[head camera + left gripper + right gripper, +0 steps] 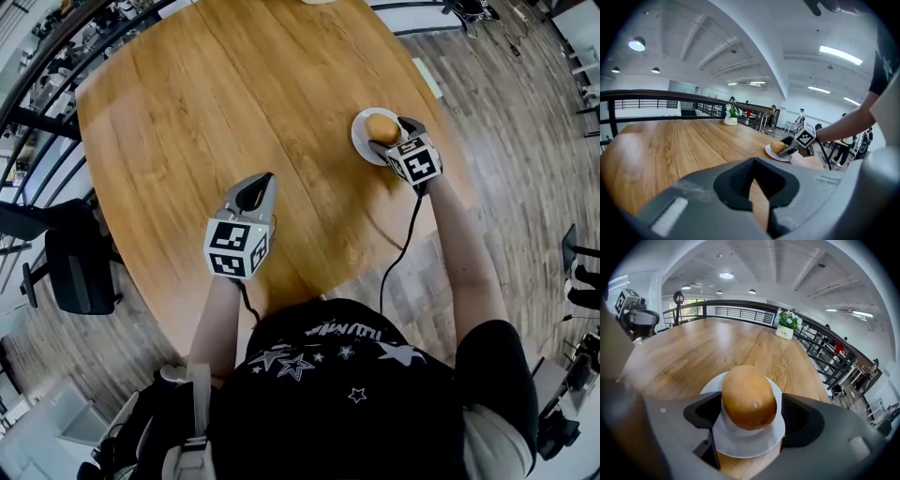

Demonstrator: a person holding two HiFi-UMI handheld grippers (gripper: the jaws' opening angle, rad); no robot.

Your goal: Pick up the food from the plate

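Observation:
A golden-brown bread roll (382,127) (749,397) lies on a small white plate (360,142) (746,442) near the right edge of the wooden table (234,84). My right gripper (389,134) (750,414) stands open with one jaw on each side of the roll, and a gap shows on the roll's right side. The left gripper view shows the roll (778,146) and the right gripper (790,146) from afar. Over the table's near part my left gripper (262,182) (755,163) hovers shut, with nothing in it.
The plate sits close to the table's right edge (441,103), with plank floor beyond. A small white pot of flowers (786,330) (731,119) stands at the far end. A black chair (80,267) is left of the table. People stand in the background.

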